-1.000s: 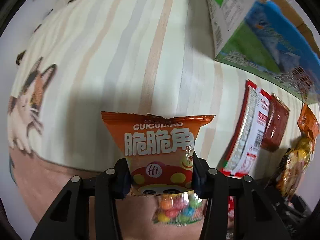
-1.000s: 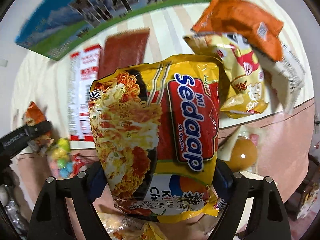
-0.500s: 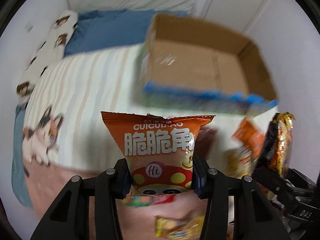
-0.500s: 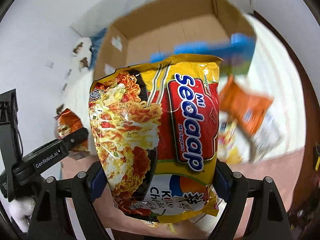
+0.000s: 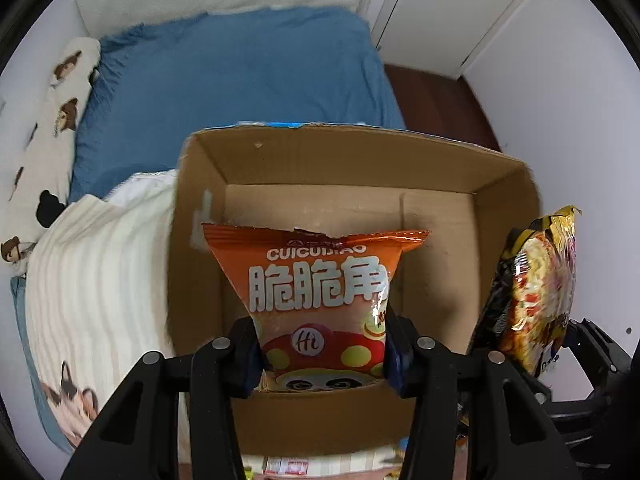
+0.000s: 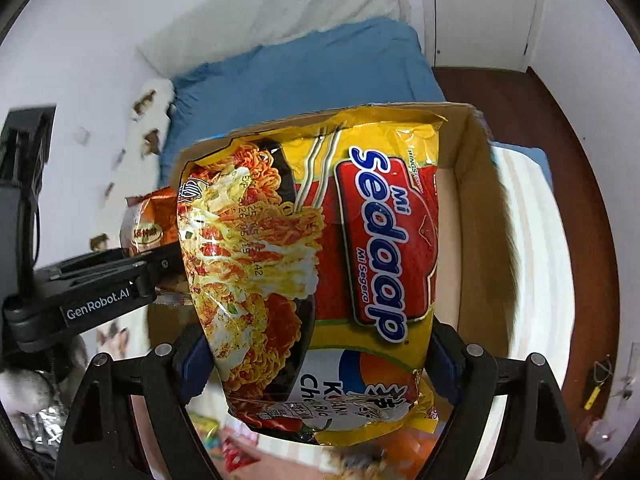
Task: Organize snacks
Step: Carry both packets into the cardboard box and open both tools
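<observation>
Above the open, plain brown cardboard box [image 5: 500,208], my left gripper [image 5: 322,354] is pinching a puffy orange snack bag [image 5: 316,280]; my right gripper [image 6: 316,364] is clamping a glossy, crinkled noodle packet [image 6: 320,272].

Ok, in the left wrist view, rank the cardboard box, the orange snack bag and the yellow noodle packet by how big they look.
1. cardboard box, largest.
2. orange snack bag, though it is held close to the camera.
3. yellow noodle packet, seen edge-on, so its rank is unsure.

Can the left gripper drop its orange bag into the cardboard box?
Probably yes. The left gripper holds the orange snack bag right above the open brown cardboard box, with nothing blocking.
</observation>
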A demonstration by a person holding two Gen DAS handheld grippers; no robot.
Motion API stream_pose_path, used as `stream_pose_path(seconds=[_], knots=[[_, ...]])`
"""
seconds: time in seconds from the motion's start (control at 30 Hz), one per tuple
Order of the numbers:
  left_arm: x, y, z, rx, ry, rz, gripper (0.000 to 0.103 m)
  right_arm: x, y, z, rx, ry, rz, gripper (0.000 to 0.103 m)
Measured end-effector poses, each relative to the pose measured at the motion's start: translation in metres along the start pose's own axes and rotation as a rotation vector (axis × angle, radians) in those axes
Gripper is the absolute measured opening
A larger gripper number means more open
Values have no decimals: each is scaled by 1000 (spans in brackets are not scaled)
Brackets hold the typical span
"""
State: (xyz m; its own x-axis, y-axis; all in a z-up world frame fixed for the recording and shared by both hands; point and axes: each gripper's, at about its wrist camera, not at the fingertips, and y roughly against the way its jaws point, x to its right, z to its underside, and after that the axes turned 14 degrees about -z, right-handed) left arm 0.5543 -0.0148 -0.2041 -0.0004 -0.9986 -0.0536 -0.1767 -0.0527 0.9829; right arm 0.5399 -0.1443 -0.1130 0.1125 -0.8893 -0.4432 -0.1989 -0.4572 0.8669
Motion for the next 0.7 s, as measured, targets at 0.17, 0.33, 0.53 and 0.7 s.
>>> stream_pose_path(seconds=[0.17, 0.33, 0.53, 0.7], knots=[[8, -47, -35, -87, -12, 10, 45, 26, -48, -36, -75, -17, 48, 89], [22, -72, -47, -138, -53, -12, 45, 52, -85, -35, -124, -50, 54, 89], [36, -81, -49, -184, -78, -17, 45, 48, -116, -37, -158, -65, 68, 89], [33, -84, -50, -180, -49, 7, 97, 27, -114, -36, -173, -58, 108, 98]])
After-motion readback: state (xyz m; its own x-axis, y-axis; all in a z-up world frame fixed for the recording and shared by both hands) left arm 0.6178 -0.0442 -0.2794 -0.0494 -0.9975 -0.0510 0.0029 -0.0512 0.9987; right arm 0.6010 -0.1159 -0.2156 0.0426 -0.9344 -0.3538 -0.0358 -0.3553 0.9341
